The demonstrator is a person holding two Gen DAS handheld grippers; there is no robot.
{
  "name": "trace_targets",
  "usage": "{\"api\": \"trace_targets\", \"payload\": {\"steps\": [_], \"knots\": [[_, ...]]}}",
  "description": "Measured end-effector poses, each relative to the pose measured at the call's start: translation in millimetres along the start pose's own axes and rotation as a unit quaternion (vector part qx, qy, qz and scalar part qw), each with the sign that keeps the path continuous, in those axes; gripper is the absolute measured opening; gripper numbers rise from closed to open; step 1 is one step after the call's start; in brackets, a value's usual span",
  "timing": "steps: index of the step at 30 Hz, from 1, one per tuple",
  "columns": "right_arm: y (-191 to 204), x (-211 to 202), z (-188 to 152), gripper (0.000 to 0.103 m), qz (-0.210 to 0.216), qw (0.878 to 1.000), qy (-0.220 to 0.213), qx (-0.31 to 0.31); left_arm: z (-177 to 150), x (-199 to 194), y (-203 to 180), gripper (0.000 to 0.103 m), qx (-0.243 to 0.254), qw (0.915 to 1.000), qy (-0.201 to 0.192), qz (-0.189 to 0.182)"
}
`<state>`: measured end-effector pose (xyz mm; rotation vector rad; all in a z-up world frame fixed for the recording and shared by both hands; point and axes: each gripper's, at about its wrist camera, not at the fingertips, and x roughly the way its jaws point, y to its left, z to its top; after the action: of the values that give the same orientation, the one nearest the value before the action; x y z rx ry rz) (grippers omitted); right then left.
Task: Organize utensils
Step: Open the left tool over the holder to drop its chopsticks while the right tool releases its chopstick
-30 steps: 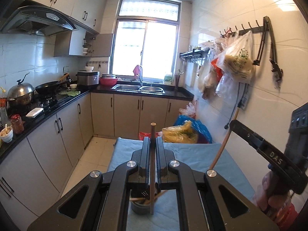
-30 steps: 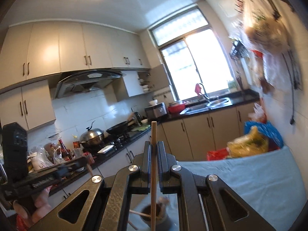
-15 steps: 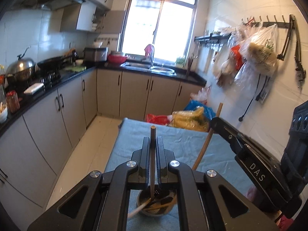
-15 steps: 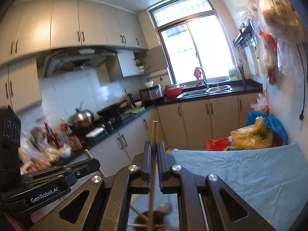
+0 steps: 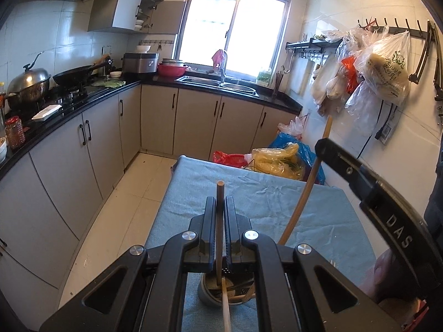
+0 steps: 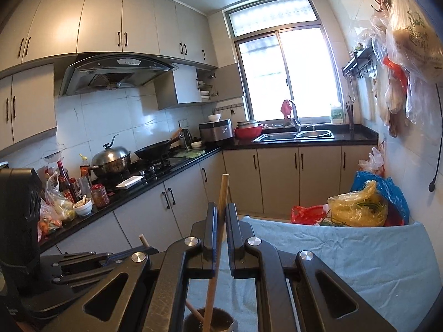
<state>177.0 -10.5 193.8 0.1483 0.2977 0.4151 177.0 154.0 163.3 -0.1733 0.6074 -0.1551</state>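
In the left wrist view my left gripper [image 5: 220, 202] is shut on a thin brown wooden chopstick [image 5: 219, 221]. The stick stands upright and its lower end dips into a grey utensil cup [image 5: 205, 290] on the blue cloth. The cup holds several other utensils. The right gripper [image 5: 387, 207] comes in from the right, shut on a longer wooden stick [image 5: 304, 188] that slants down toward the cup. In the right wrist view that gripper [image 6: 221, 207] clamps the stick [image 6: 218, 235], whose lower end is inside the cup [image 6: 221, 318]. The left gripper [image 6: 83, 262] sits low on the left.
The table under the blue cloth [image 5: 263, 193] is narrow. Plastic bags [image 5: 279, 157] lie beyond its far end and more bags [image 5: 382, 63] hang on the right wall. A black counter [image 5: 69, 110] with a wok, pot and jars runs along the left. Tiled floor lies between.
Both grippers have come down and closer to the cup. The sticks they hold now reach into it. The jaws have stayed shut throughout.
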Motion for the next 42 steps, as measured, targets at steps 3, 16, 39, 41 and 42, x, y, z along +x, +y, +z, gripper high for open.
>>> {"api": "trace_targets", "payload": {"steps": [3, 16, 39, 41, 42], "knots": [[1, 1, 4, 0.006, -0.002, 1.0, -0.006, -0.001, 0, 3, 0, 0.005, 0.0, 1.0, 0.003, 0.001], [11, 34, -2, 0.006, -0.016, 1.0, 0.015, -0.001, -4, 13, 7, 0.005, -0.005, 0.9999, 0.016, 0.003], [-32, -52, 17, 0.025, 0.012, 0.998, 0.0, 0.059, -2, -50, 13, 0.021, -0.016, 0.9993, -0.034, 0.006], [-40, -70, 14, 0.03, 0.017, 0.997, -0.007, 0.069, -10, -65, 8, 0.021, -0.006, 0.9989, -0.046, 0.007], [-46, -82, 9, 0.03, 0.024, 0.997, -0.01, 0.074, -12, -70, 5, 0.021, -0.001, 0.9987, -0.05, 0.007]]}}
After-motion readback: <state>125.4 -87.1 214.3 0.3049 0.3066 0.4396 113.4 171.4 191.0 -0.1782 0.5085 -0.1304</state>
